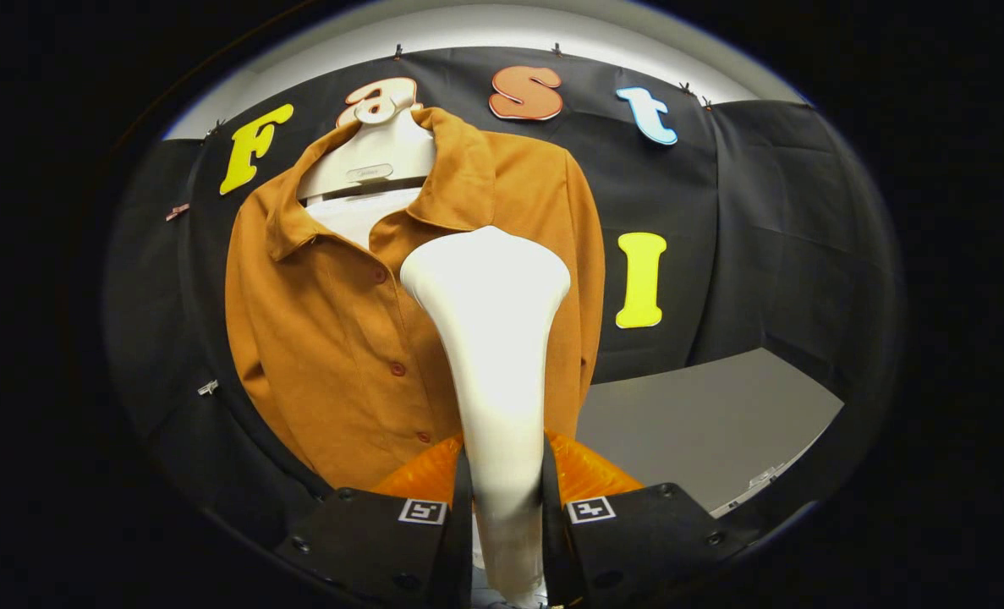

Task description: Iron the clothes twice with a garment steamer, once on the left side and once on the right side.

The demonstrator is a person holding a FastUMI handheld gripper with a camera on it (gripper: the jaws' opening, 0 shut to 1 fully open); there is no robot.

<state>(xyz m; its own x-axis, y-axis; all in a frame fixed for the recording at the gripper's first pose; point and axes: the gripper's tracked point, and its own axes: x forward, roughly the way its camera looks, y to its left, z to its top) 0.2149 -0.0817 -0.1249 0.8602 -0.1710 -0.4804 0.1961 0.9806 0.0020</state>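
A brown button-up shirt [324, 338] hangs on a white mannequin torso [375, 156] just ahead of me. My gripper [506, 499] is shut on the handle of a white garment steamer [493, 338], with both fingers pressing its sides. The steamer stands upright between the fingers, and its wide head rises in front of the shirt's right half, beside the button line. I cannot tell whether the head touches the cloth. The steamer hides part of the shirt's right front.
A grey tabletop [704, 423] lies to the right of the shirt, beyond the fingers. Black cloth walls close the booth behind and on both sides. A small clip [208, 387] is pinned on the cloth left of the shirt.
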